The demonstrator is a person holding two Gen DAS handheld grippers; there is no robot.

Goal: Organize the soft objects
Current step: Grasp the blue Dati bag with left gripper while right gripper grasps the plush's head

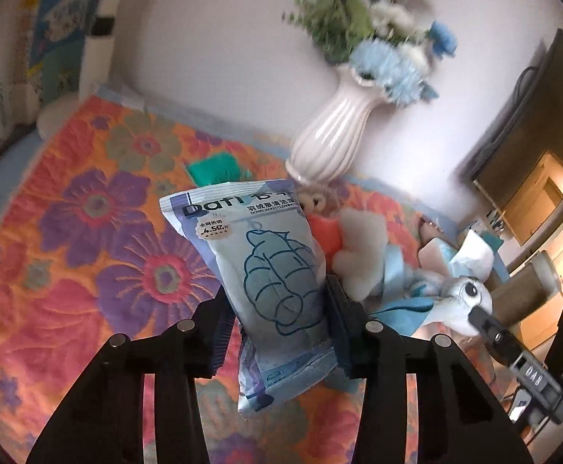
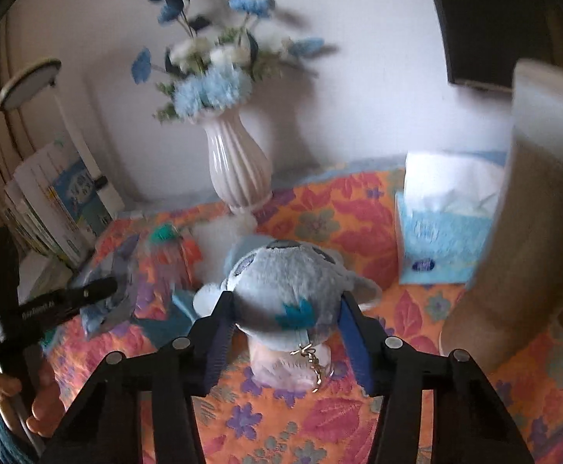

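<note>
My left gripper (image 1: 277, 309) is shut on a pale blue wipes pouch (image 1: 269, 270) and holds it upright above the floral cloth (image 1: 88, 232). My right gripper (image 2: 287, 317) is shut on a grey-blue plush toy (image 2: 285, 282) with a small metal chain, just above the cloth (image 2: 339, 208). The same plush (image 1: 459, 297) shows at the right of the left wrist view, with the right gripper's tip on it. A white and orange soft toy (image 1: 351, 247) lies behind the pouch. A green fluffy object (image 1: 215, 170) lies further back.
A white ribbed vase (image 1: 331, 135) with blue flowers stands at the back against the wall; it also shows in the right wrist view (image 2: 238, 166). A blue tissue box (image 2: 443, 232) sits at right, beside a tall beige cylinder (image 2: 528, 212). Books (image 2: 57, 201) stand at left.
</note>
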